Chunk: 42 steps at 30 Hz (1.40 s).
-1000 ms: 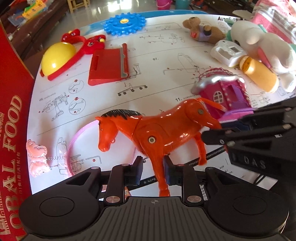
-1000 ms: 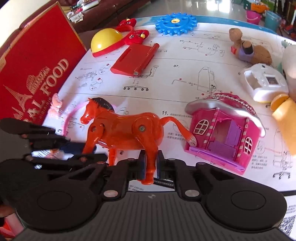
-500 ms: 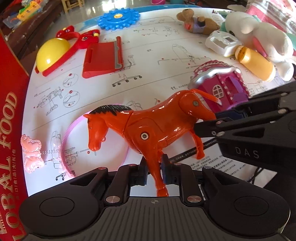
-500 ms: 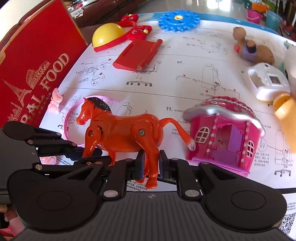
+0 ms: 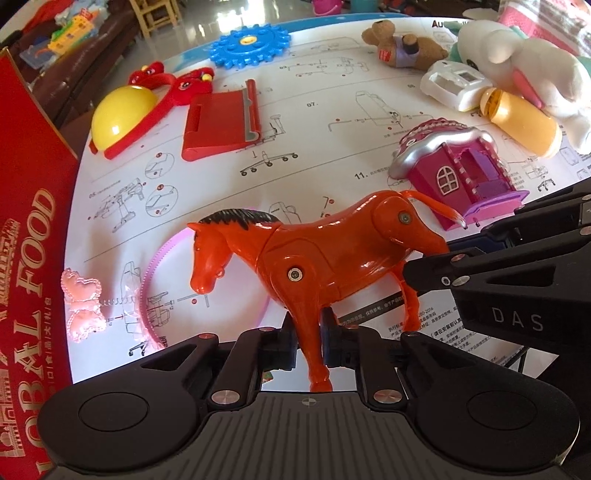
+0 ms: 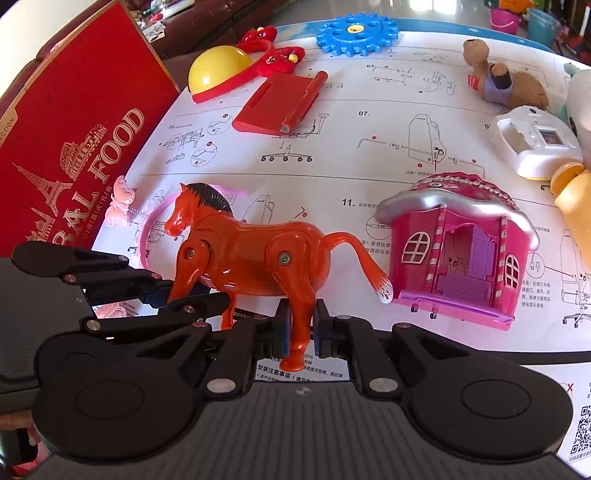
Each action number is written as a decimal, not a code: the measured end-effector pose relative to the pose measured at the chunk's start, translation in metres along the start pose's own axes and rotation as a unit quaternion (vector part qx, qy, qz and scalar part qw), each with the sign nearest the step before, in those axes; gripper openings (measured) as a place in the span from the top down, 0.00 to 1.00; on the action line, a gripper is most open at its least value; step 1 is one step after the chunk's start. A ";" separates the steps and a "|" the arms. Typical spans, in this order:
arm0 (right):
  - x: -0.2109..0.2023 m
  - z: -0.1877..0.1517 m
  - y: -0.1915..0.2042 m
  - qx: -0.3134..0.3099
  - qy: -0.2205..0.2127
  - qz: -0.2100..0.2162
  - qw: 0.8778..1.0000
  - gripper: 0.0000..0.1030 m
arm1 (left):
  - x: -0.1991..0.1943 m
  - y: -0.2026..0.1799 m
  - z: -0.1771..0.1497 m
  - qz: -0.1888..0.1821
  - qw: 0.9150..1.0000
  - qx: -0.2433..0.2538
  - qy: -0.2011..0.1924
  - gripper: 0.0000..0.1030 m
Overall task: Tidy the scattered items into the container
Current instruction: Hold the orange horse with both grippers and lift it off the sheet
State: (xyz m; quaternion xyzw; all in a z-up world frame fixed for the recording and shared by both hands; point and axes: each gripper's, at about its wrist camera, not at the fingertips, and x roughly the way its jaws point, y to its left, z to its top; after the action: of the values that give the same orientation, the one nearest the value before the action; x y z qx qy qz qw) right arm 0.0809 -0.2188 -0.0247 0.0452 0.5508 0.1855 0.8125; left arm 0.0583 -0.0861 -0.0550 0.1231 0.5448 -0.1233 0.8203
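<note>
Between two grippers' jaws: one orange horse (image 5: 317, 258), legs clamped.

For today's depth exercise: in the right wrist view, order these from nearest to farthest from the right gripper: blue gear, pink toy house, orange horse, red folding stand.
1. orange horse: its hind leg is held in the right gripper.
2. pink toy house: just ahead, to the right.
3. red folding stand: farther back, left of centre.
4. blue gear: at the far edge.
</note>
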 end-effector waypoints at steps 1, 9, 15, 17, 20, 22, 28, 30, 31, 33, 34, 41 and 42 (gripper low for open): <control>-0.001 0.000 0.000 0.000 -0.001 0.001 1.000 0.86 | -0.001 0.000 0.000 0.002 1.000 -0.001 -0.001 0.93; -0.019 0.000 0.002 0.000 -0.023 0.006 1.000 0.86 | -0.020 -0.004 0.002 0.008 1.000 0.004 -0.021 0.92; -0.034 0.003 0.005 -0.005 -0.043 0.010 0.999 0.86 | -0.032 -0.003 0.003 0.012 0.999 0.000 -0.036 0.92; -0.038 0.004 0.008 -0.006 -0.048 0.011 0.999 0.86 | -0.035 -0.002 0.002 0.013 0.999 -0.002 -0.040 0.92; -0.041 0.004 0.010 -0.008 -0.053 0.014 0.998 0.86 | -0.040 -0.001 0.001 0.018 0.999 -0.002 -0.045 0.92; -0.043 0.003 0.012 -0.009 -0.056 0.017 0.998 0.86 | -0.043 0.000 0.000 0.021 0.999 -0.002 -0.049 0.92; -0.052 0.002 0.018 -0.013 -0.066 0.023 0.997 0.85 | -0.052 0.004 -0.002 0.024 0.998 -0.006 -0.061 0.91; -0.055 0.003 0.020 -0.015 -0.071 0.025 0.997 0.85 | -0.056 0.005 -0.002 0.025 0.997 -0.007 -0.066 0.91; -0.057 0.003 0.021 -0.016 -0.073 0.025 0.997 0.85 | -0.059 0.005 -0.002 0.026 0.997 -0.007 -0.069 0.91; -0.060 0.003 0.023 -0.018 -0.078 0.027 0.996 0.85 | -0.063 0.005 -0.003 0.029 0.997 -0.006 -0.075 0.91; -0.062 0.003 0.024 -0.019 -0.080 0.028 0.996 0.85 | -0.064 0.006 -0.003 0.031 0.996 -0.008 -0.079 0.91; -0.066 0.003 0.033 -0.028 -0.088 0.032 0.995 0.85 | -0.075 0.014 -0.009 0.031 0.995 -0.018 -0.093 0.91; -0.066 0.003 0.034 -0.030 -0.088 0.033 0.995 0.85 | -0.077 0.016 -0.010 0.031 0.995 -0.020 -0.095 0.91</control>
State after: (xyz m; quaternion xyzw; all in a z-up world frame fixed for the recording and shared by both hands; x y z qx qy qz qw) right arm 0.0533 -0.2102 0.0441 0.0553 0.4698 0.2239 0.8521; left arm 0.0262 -0.0624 0.0131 0.1109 0.4631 -0.0982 0.8738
